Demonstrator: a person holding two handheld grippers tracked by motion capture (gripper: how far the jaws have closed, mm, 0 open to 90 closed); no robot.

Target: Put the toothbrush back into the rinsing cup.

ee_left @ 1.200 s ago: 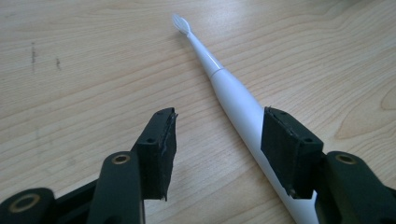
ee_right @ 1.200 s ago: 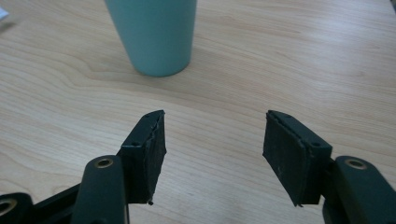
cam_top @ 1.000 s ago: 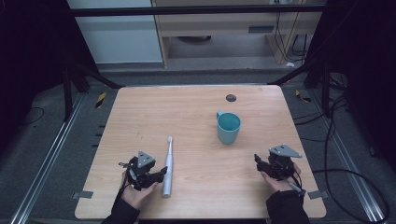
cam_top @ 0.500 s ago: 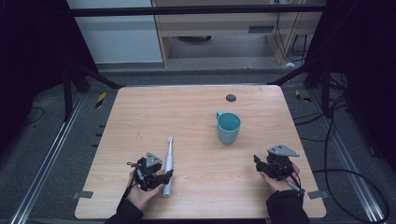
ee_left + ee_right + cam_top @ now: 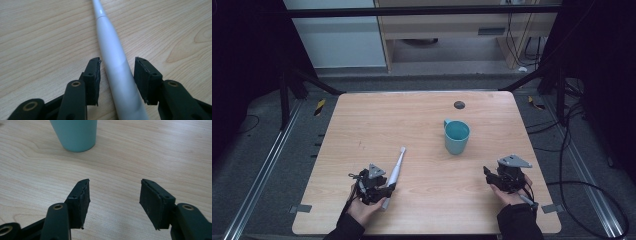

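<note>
A white electric toothbrush (image 5: 395,169) lies on the wooden table (image 5: 422,125), head pointing away from me. My left gripper (image 5: 387,190) sits at its thick handle end, near the front edge. In the left gripper view the handle (image 5: 112,57) runs between the two black jaws, with a narrow gap on each side, and the left gripper (image 5: 117,61) is open. A teal cup (image 5: 456,136) stands upright right of centre. My right gripper (image 5: 488,175) rests at the front right, open and holding nothing. The cup's base (image 5: 74,133) is ahead of the right gripper (image 5: 113,182) and to its left.
A small dark round disc (image 5: 459,105) sits near the table's far edge. Black frame legs and cables stand on the grey floor around the table.
My left gripper has slid to the right, so its jaws now straddle the toothbrush handle. The toothbrush has tilted slightly. The right gripper has stayed where it was.
</note>
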